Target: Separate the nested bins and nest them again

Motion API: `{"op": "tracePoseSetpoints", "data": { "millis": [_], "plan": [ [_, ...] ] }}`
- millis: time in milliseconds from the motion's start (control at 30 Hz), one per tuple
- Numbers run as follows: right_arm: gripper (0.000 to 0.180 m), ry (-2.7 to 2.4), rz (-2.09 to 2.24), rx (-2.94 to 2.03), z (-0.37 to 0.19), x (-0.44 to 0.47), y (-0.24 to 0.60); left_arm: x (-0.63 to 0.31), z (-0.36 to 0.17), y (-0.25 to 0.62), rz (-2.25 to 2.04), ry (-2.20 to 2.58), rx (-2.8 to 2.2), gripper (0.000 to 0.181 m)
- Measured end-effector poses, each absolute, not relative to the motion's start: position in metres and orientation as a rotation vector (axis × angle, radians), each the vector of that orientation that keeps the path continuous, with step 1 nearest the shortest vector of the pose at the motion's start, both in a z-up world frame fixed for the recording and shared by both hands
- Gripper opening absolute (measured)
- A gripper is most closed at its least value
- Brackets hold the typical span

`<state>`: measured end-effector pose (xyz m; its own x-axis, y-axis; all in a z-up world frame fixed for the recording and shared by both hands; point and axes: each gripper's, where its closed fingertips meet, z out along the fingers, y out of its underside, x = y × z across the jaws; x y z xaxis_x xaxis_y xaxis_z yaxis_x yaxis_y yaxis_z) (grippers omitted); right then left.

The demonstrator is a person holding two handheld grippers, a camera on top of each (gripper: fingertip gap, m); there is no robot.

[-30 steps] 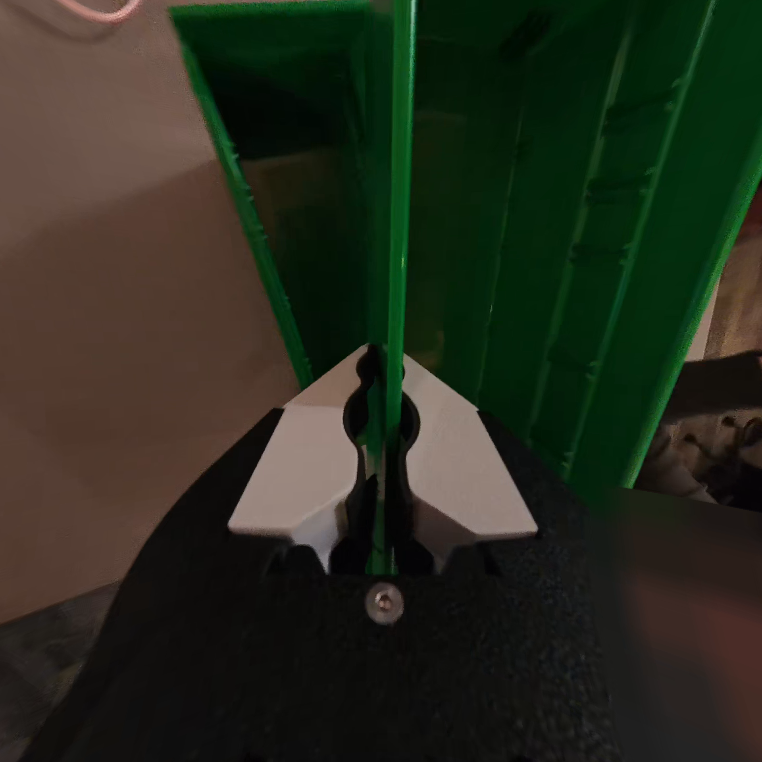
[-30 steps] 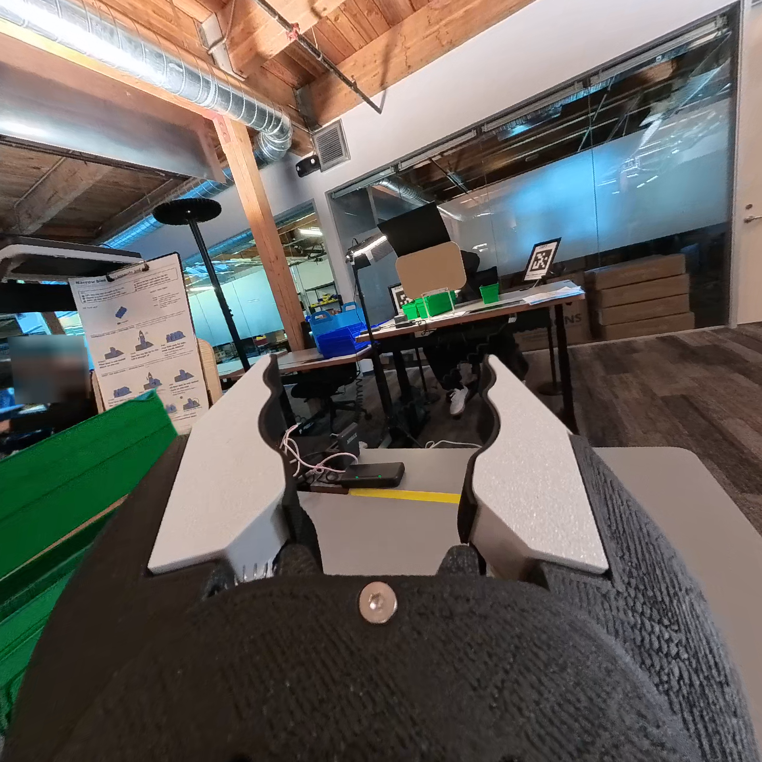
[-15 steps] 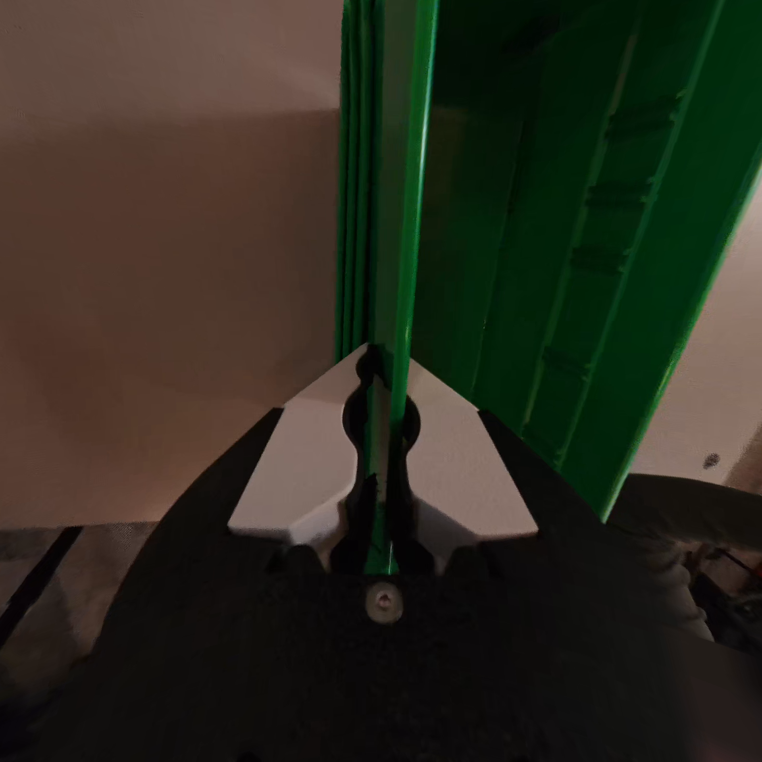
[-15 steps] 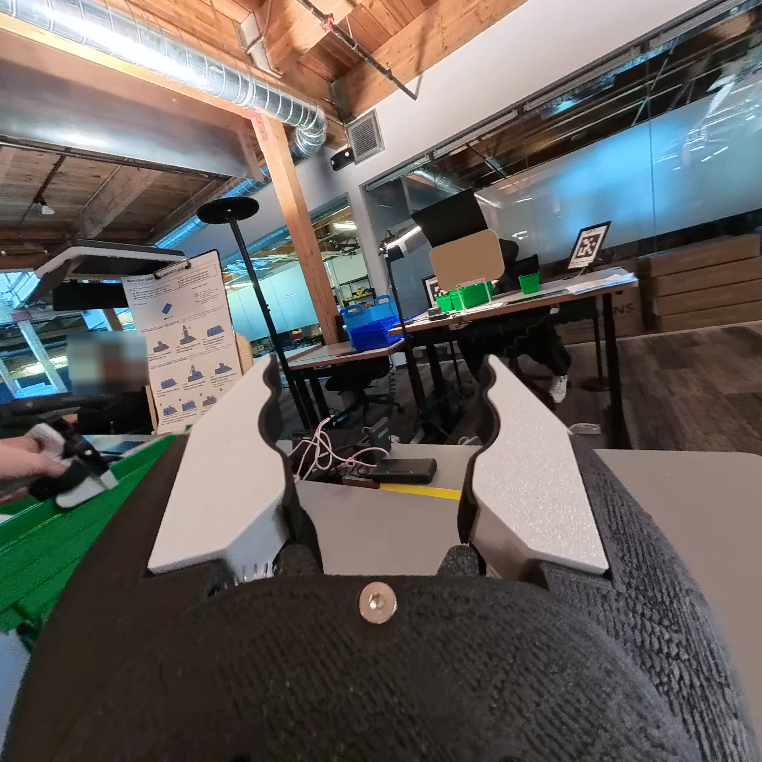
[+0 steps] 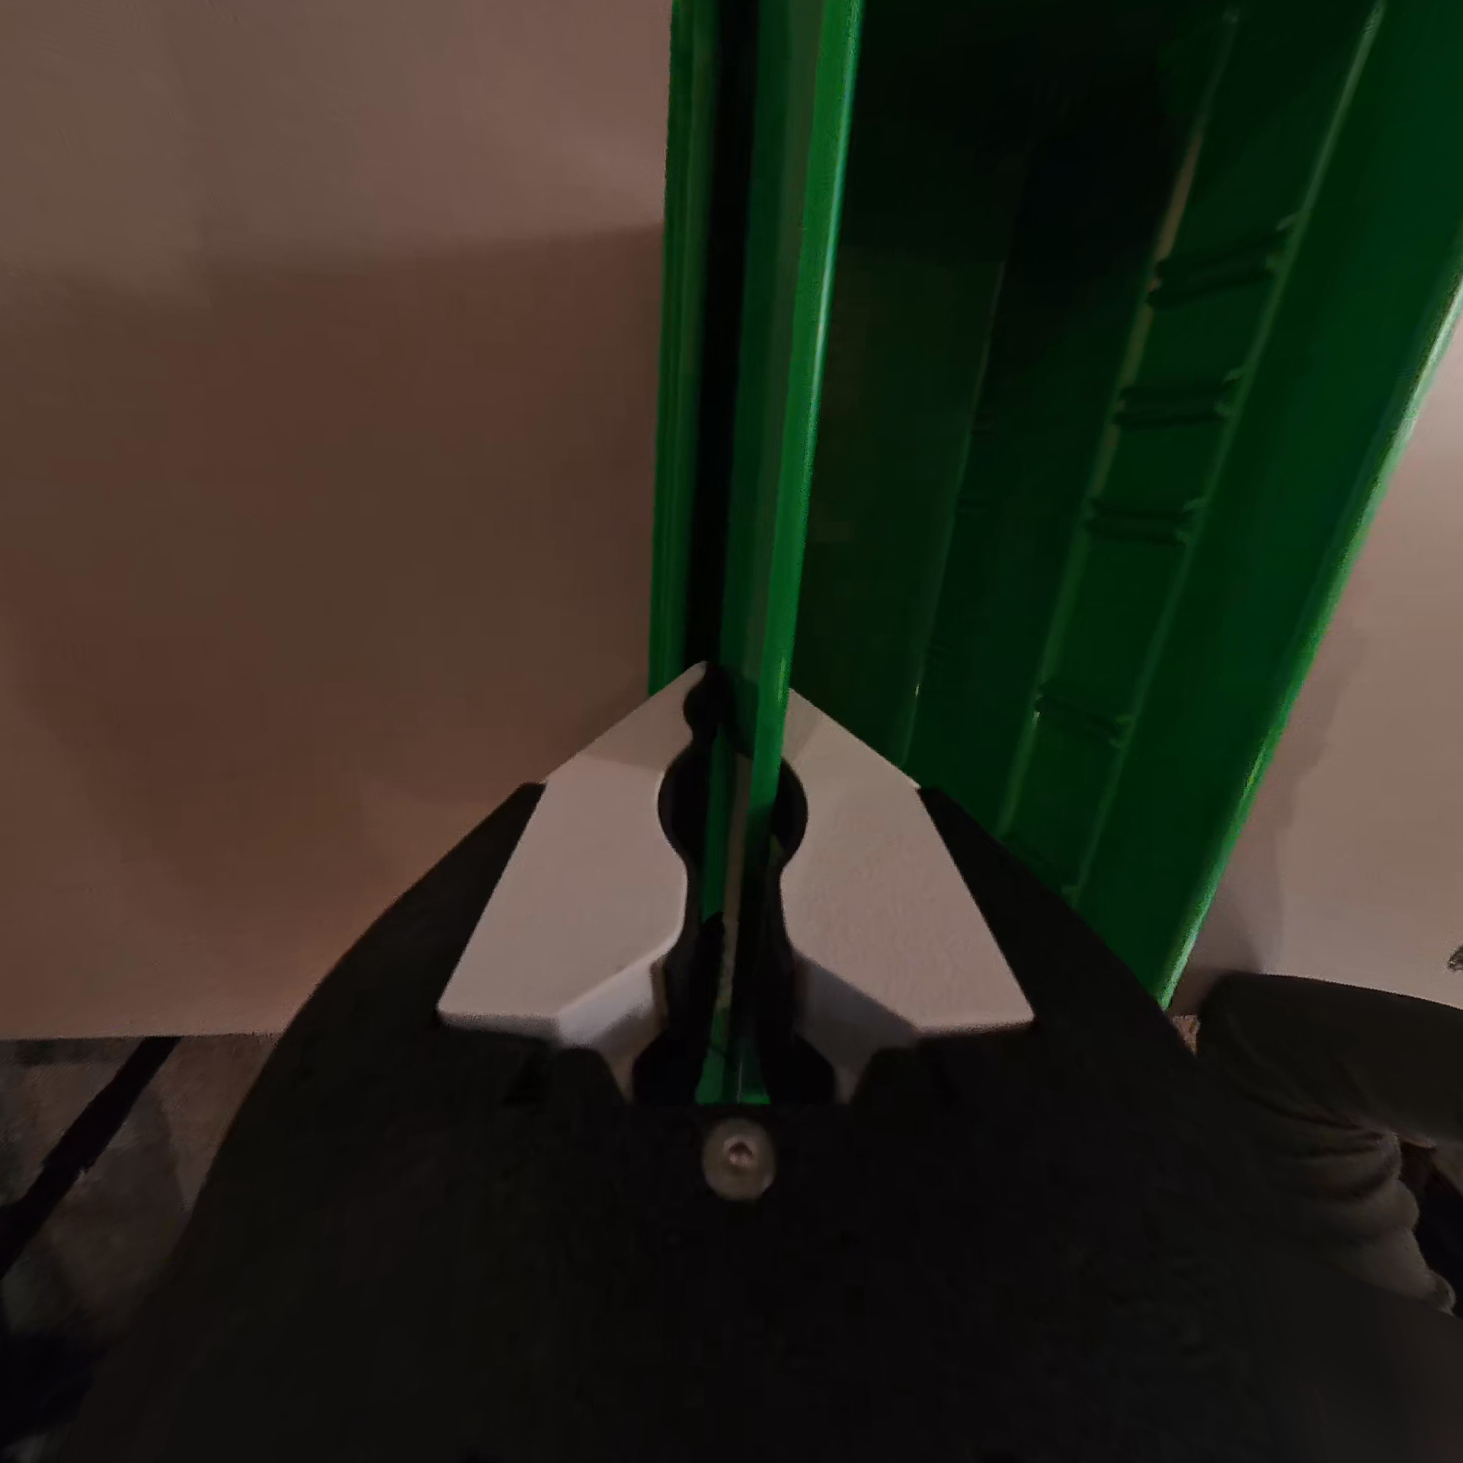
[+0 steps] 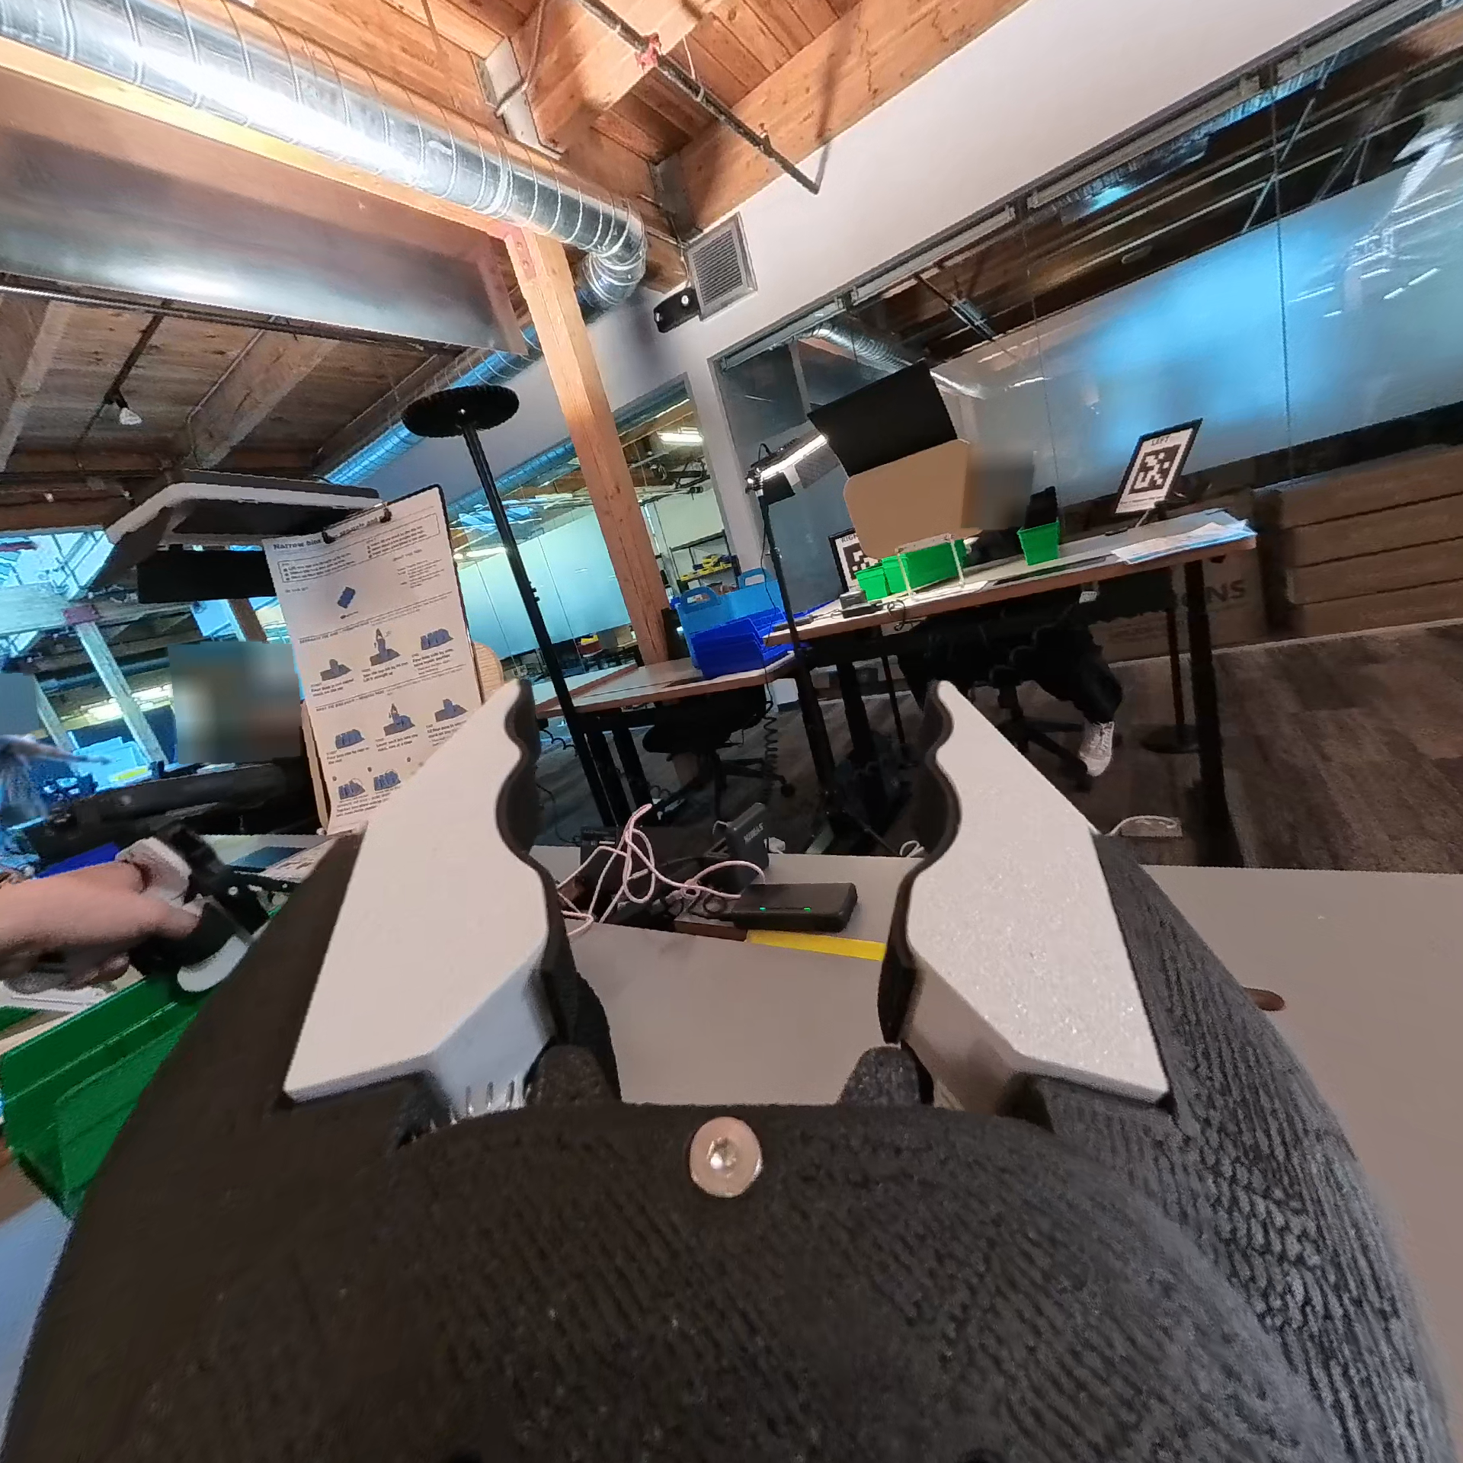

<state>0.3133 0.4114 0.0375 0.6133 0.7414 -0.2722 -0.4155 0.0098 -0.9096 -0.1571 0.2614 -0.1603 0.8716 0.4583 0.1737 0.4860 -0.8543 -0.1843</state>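
Note:
In the left wrist view my left gripper [image 5: 748,689] is shut on the long side wall [image 5: 792,396] of a narrow green bin [image 5: 1108,475], whose ribbed inside shows on the right. A second green rim [image 5: 673,356] lies close against the held wall on its left. The bins rest over a tan table [image 5: 317,554]. In the right wrist view my right gripper [image 6: 730,697] is open and empty above the grey table [image 6: 752,1029]. The green bin [image 6: 95,1069] shows at the lower left, with the left gripper [image 6: 198,934] and a hand on its edge.
A black device [image 6: 796,906], tangled cables [image 6: 633,863] and a yellow tape strip [image 6: 815,946] lie at the table's far edge. An instruction board [image 6: 372,657] stands at the back left. A dark sleeve [image 5: 1306,1108] and the floor [image 5: 79,1108] show past the near edge.
In the left view the second green rim, wide apart from the held wall before, has closed in against it. The right gripper stays open; the left gripper and hand have come into its view.

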Motion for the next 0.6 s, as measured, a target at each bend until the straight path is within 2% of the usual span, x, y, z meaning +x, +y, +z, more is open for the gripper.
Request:
{"op": "tracePoseSetpoints", "data": {
  "millis": [600],
  "plan": [
    [0.095, -0.309, 0.903, -1.289, 0.0332, 0.3154, 0.4165, -0.1579, -0.1606, 0.263, -0.223, -0.714, -2.729, 0.004]
  ]
}}
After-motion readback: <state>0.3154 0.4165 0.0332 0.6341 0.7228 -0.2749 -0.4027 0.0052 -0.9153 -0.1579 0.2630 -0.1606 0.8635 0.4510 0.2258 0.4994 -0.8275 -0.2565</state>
